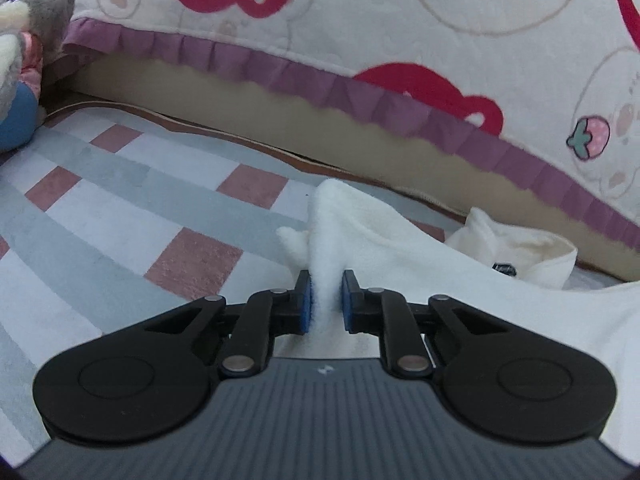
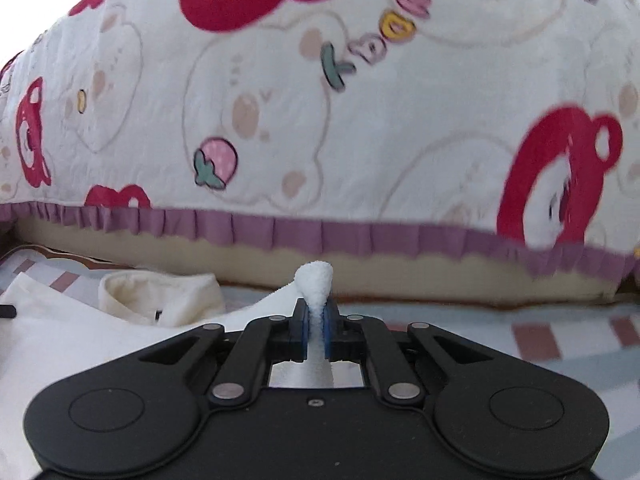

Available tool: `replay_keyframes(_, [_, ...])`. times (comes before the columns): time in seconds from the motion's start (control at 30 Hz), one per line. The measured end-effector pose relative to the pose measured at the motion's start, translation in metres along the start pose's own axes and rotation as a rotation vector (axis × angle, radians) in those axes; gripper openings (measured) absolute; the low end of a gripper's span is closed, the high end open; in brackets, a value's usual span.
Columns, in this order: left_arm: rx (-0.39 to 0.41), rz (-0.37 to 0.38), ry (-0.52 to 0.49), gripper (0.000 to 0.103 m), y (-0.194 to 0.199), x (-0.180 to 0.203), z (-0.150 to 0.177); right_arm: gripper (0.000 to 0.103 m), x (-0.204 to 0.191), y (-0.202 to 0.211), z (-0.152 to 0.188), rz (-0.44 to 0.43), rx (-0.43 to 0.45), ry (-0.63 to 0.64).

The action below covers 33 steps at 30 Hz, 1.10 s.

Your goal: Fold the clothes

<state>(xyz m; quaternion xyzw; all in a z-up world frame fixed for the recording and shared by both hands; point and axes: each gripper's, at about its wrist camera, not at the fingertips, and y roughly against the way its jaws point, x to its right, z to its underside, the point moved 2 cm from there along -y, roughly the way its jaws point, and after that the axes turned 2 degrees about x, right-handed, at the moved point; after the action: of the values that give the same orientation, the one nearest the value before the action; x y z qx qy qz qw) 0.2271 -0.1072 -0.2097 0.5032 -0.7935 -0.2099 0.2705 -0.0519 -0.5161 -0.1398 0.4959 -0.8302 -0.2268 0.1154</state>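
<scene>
In the left wrist view, the white fleece garment (image 1: 400,256) is lying on a checked bed sheet (image 1: 120,200) beside a quilt (image 1: 360,20), a plush toy (image 1: 24,40) sitting at the far left; it looks soft, light and limp, so it is best taken by bunched edges or corners. The left claw (image 1: 326,304) is pinching a thick fold of fleece, jaws nearly closed on it. In the right wrist view, the right claw (image 2: 316,326) is clamping a thin ridge of the same garment (image 2: 316,280), jaws almost together, with its collar (image 2: 160,292) lying to the left.
</scene>
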Motion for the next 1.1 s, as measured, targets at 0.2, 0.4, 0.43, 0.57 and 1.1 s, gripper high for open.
replay_keyframes(0.2, [0.030, 0.011, 0.061, 0.011, 0.019, -0.010, -0.009, 0.007, 0.002, 0.000, -0.005, 0.010, 0.042, 0.028])
replay_keyframes(0.4, [0.236, 0.058, 0.085, 0.007, 0.063, -0.030, -0.041, 0.007, 0.010, 0.012, -0.002, -0.022, 0.167, 0.061])
replay_keyframes(0.43, [0.241, 0.059, 0.089, 0.007, 0.058, -0.030, -0.042, 0.007, 0.015, 0.005, -0.001, -0.019, 0.164, 0.057])
replay_keyframes(0.57, [0.156, -0.014, 0.121, 0.010, 0.000, -0.028, -0.026, 0.010, 0.031, -0.050, 0.005, 0.046, 0.052, 0.048])
replay_keyframes(1.1, [-0.121, 0.058, -0.058, 0.017, 0.006, 0.027, 0.018, 0.043, -0.032, -0.009, 0.075, -0.151, -0.157, -0.038])
